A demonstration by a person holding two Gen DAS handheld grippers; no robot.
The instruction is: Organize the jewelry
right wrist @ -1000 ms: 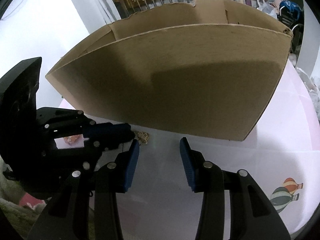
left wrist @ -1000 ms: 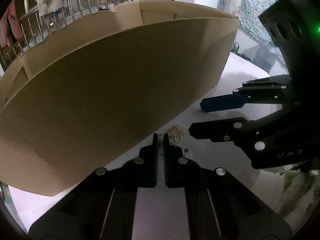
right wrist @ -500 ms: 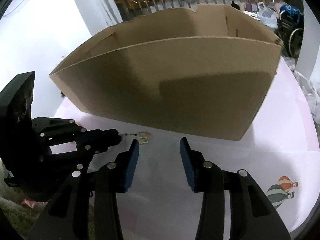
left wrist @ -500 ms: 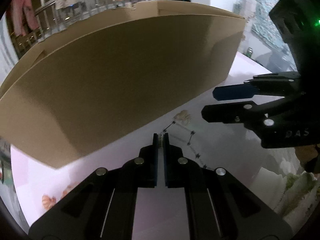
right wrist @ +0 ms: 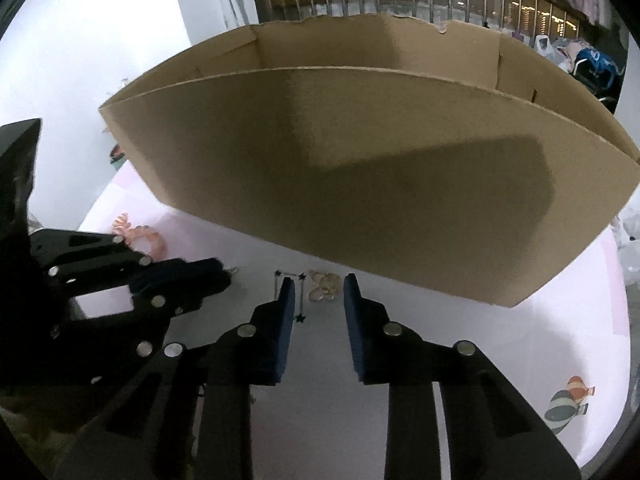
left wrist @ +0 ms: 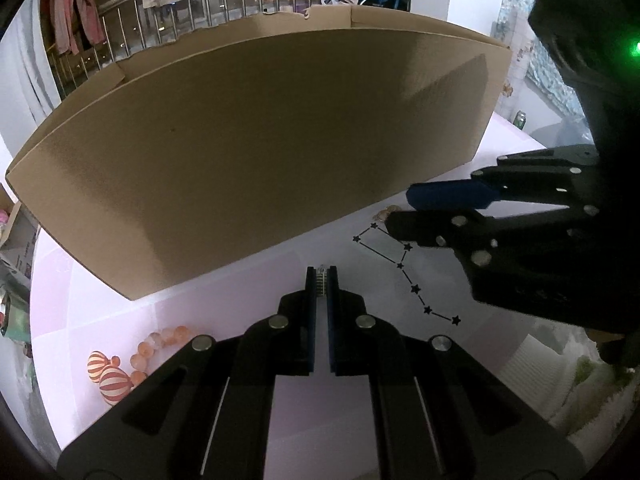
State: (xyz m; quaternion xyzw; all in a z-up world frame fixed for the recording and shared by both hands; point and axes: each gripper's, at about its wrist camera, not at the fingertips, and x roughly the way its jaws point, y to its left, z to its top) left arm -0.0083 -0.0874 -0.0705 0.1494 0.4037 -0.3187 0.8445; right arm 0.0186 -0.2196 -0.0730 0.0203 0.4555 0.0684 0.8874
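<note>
Both grippers, left [left wrist: 321, 276] and right [right wrist: 319, 294], tilt downward toward the table [right wrist: 460, 340].

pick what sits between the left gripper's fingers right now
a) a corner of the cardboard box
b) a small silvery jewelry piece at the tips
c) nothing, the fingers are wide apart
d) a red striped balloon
b: in the left wrist view the left gripper is nearly shut, with a small silvery piece pinched at its tips; the box stands clear beyond it.
</note>
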